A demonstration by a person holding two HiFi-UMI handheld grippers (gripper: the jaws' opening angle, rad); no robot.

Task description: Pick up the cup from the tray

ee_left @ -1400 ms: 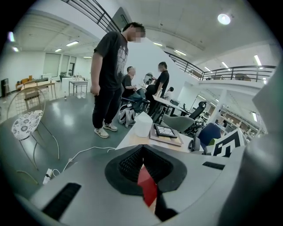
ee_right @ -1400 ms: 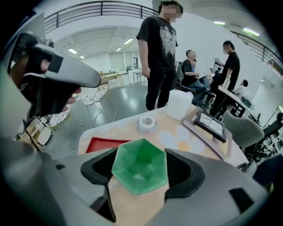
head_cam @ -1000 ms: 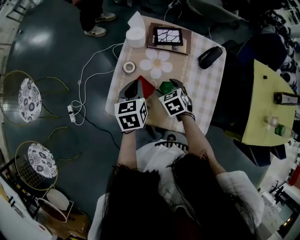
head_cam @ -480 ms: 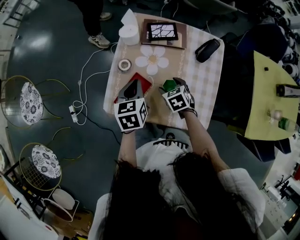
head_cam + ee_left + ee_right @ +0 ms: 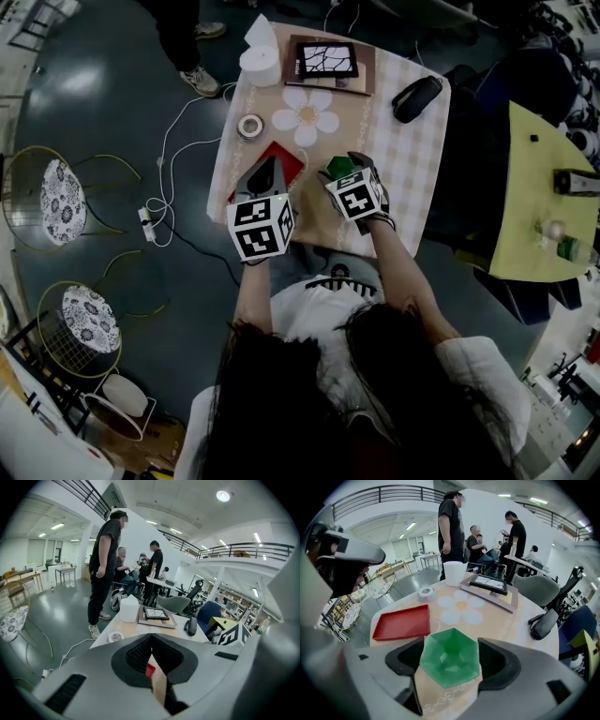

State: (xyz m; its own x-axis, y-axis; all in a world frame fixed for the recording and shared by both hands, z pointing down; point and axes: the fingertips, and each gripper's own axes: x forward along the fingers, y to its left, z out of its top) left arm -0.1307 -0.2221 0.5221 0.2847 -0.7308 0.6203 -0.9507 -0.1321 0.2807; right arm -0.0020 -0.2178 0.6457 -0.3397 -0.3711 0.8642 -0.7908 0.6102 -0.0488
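Observation:
A green hexagonal cup sits between the jaws of my right gripper, which is shut on it just above the beige table. In the head view the cup is right of the red tray. The tray lies flat and empty to the cup's left. My left gripper hovers over the tray's near part, its jaws shut on nothing. In the left gripper view only a sliver of red tray shows through the left gripper.
Farther back on the table are a flower mat, a tape roll, a white paper roll, a framed tablet and a black case. People stand beyond the table. A cable lies on the floor at left.
The right gripper with the green cup has edged slightly right, away from the tray. The left gripper has stayed over the tray.

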